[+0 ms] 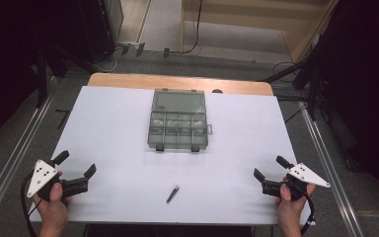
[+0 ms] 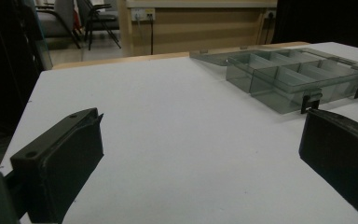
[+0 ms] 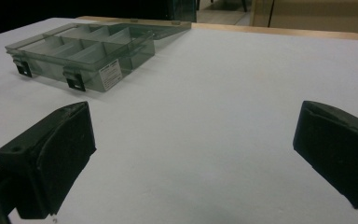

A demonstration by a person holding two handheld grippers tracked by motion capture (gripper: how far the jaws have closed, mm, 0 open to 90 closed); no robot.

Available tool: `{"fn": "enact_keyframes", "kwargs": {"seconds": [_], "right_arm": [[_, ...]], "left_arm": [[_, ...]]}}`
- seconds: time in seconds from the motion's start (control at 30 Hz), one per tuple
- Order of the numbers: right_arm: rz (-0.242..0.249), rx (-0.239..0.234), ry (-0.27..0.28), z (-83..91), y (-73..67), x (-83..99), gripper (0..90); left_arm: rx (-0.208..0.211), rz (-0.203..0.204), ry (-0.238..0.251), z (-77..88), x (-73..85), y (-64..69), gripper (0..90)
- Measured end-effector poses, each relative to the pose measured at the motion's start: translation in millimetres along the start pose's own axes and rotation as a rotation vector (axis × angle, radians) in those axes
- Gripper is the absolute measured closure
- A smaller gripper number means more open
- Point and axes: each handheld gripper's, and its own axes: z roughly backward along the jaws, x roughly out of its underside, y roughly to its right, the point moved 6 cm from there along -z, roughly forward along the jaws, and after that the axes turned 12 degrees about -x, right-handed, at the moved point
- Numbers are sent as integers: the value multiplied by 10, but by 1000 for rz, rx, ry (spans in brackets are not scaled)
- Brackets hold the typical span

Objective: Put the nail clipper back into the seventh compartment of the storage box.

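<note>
You've got both grippers, left (image 1: 77,170) and right (image 1: 271,168), parked at the near corners, fingers spread and empty, probably leaving room around the open organizer box (image 1: 178,120) mid-counter (image 1: 108,128).

So the compartment box (image 1: 178,121) sits mid-table (image 1: 113,128), lid flipped back toward 12 o'clock. A small tool (image 1: 172,193) lies at 6, with grippers at 8 (image 1: 77,166) and 4 (image 1: 269,168).
</note>
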Motion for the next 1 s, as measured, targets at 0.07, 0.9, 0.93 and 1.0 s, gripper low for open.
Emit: {"fn": "enact_keyframes", "kwargs": {"seconds": [0.07,0.9,0.93,1.0], "right_arm": [[6,6,-4,-6,-7,0,0],[126,15,-3,-361,-398,-450,0],[126,15,-3,-361,-398,-450,0],[122,4,12,-401,-419,-501,0]], "left_arm": [[-2,5,-1,-4,2,-1,0],[0,49,2,-30,10,-34,0],[1,43,-1,-30,12,-29,0],[-3,37,-4,-29,15,-25,0]]}}
